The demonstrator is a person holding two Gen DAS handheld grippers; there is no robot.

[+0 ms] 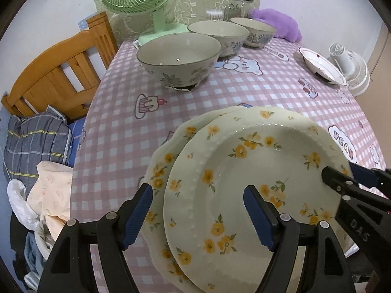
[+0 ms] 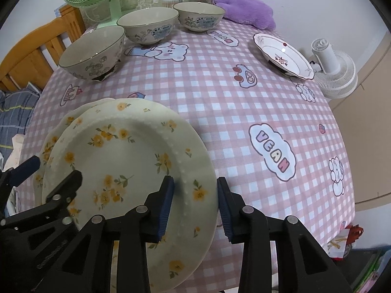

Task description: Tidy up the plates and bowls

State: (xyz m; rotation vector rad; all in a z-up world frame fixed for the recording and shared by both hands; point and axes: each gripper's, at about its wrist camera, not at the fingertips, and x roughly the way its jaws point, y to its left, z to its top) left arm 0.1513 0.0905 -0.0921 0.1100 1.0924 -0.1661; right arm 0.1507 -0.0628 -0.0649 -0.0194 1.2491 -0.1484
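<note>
While on table, stacked plates [image 2: 127, 151]

Soft, even indoor light falls from above; shadows under the bowls [image 1: 179, 58] are faint and short. Small glints sit on the top plate [image 1: 256, 171]. Both views are sharp centrally, bend strongly at the edges, and end in dark round corners. Colours look slightly washed.

Both wrist cameras look steeply down, close over the stacked plates [image 1: 244, 171].

Three plates [image 2: 127, 151], three bowls [image 2: 91, 53], two fans [image 2: 334, 73].
</note>
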